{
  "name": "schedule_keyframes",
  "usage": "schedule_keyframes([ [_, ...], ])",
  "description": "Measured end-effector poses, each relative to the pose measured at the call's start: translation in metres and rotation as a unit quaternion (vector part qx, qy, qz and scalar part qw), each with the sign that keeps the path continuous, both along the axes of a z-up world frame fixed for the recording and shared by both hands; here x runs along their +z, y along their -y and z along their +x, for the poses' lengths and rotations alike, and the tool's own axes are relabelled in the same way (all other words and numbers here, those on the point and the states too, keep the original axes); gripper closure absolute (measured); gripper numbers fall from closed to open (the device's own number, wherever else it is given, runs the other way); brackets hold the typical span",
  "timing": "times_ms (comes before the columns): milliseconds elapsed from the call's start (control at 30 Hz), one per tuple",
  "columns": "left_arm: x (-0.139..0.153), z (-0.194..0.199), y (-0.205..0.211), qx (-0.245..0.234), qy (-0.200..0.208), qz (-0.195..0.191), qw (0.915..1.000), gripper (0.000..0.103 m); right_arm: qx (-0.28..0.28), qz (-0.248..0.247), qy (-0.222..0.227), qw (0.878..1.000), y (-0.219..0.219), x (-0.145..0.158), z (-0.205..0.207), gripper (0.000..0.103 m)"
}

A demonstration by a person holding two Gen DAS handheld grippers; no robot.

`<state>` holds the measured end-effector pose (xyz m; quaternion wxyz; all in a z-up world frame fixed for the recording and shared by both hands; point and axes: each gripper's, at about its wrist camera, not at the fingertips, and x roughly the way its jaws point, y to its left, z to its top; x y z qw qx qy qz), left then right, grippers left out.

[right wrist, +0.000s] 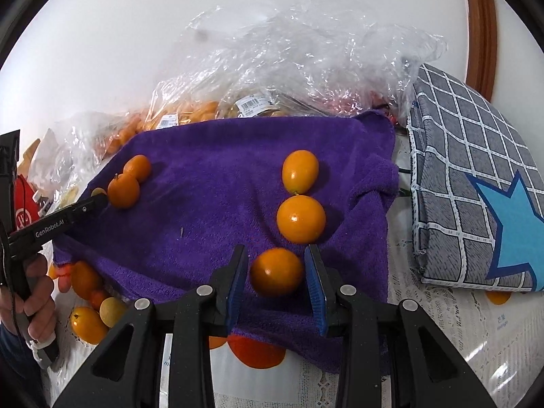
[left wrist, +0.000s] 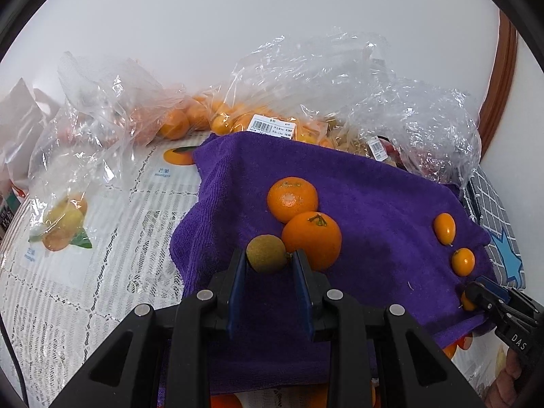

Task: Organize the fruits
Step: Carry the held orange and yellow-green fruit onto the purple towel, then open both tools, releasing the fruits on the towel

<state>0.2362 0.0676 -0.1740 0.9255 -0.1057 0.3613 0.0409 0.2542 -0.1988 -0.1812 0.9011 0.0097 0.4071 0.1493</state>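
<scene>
Notably, both tools were engaged on the purple towel (left wrist: 374,204) at this moment. The left gripper (left wrist: 268,260) had its jaws closed on a small brown-green round fruit (left wrist: 266,253), probably a longan; the fruit sat squarely between the blue pads at their tips, with both pads touching it. Just beyond the jaws and slightly to their right lay two mandarins (left wrist: 311,239), touching one another, the nearer one just beside the held fruit.

The right gripper (right wrist: 277,272) had its jaws set either side of a kumquat (right wrist: 276,271) on the towel. The left pad appeared to touch the fruit; a narrow gap seemed to remain at the right pad, so whether the grip was complete could not be told from the right wrist view. The left wrist view showed only the tip of this tool against the fruit and did not settle it.

Straight ahead of the right jaws, two more kumquats (right wrist: 301,217) lay in a line running away from the tips, the nearer one close to the fruit between the pads. That fruit's long axis appeared to lie roughly across the jaw gap, though the rounding made this uncertain.

Judgement: the kumquat row was being extended from the right jaws' side, and the brown fruit was the left gripper's concern; the mandarins crowded its release point, so a roll against them was the risk.
</scene>
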Motion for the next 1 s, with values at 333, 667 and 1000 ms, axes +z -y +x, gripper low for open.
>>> schedule_keyframes([
  [333, 0.004, -0.007, -0.002, 0.003, 0.025, -0.012, 0.9996, 0.062, -0.002, 0.008, 0.029, 1.000, 0.002, 0.010, -0.007, 0.037],
  [667, 0.019, -0.035, -0.007, 0.013, 0.083, -0.020, 0.9963, 0.055, -0.045, 0.045, 0.052, 0.997, 0.022, 0.024, -0.029, 0.033],
  [1000, 0.024, -0.075, -0.012, -0.001, 0.100, -0.028, 0.9946, 0.055, -0.003, 0.045, 0.025, 0.999, -0.013, 0.027, -0.082, 0.048],
])
